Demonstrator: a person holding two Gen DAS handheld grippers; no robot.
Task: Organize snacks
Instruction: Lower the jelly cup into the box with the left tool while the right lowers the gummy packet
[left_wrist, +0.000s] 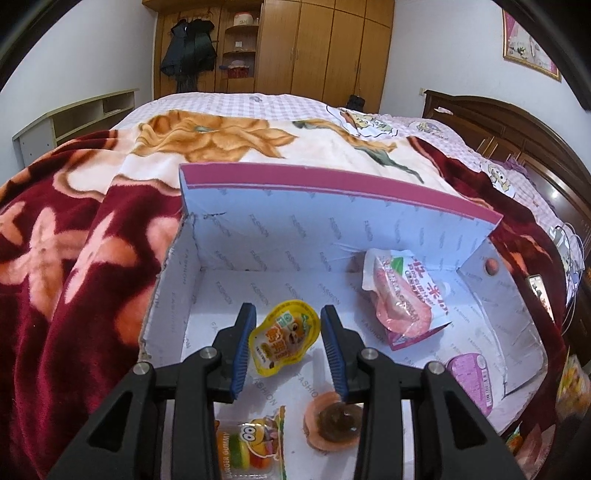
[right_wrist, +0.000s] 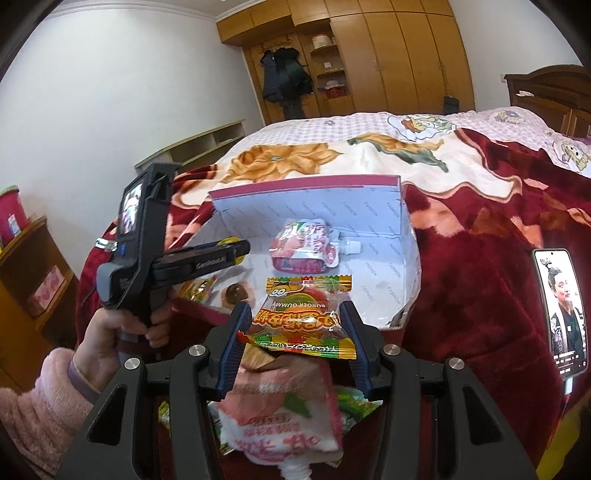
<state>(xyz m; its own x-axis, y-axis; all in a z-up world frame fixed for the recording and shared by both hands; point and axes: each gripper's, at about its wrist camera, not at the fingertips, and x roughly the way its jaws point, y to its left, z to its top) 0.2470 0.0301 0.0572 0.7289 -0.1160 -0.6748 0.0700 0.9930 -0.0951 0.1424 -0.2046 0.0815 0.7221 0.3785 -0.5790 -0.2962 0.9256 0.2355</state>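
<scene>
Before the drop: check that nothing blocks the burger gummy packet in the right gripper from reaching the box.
Nothing visible blocks it. The right gripper holds the burger gummy packet just short of the box; the open floor beyond is bare, the pink pouch farther back.

bed (left_wrist: 258, 101) w/ red floral blanket (left_wrist: 66, 258); open cardboard box (left_wrist: 332, 221), phone (right_wrist: 561, 310), loose snack packs (right_wrist: 284, 428) sitting on blanket

One box (left_wrist: 207, 258) holds five snacks: one yellow jelly cup (left_wrist: 282, 338), two pink pouches (left_wrist: 402, 295) (left_wrist: 471, 378), one burger gummy pack (left_wrist: 255, 443), one brown jelly (left_wrist: 338, 419). Another gummy pack (right_wrist: 301, 319); one phone (right_wrist: 563, 310).
</scene>
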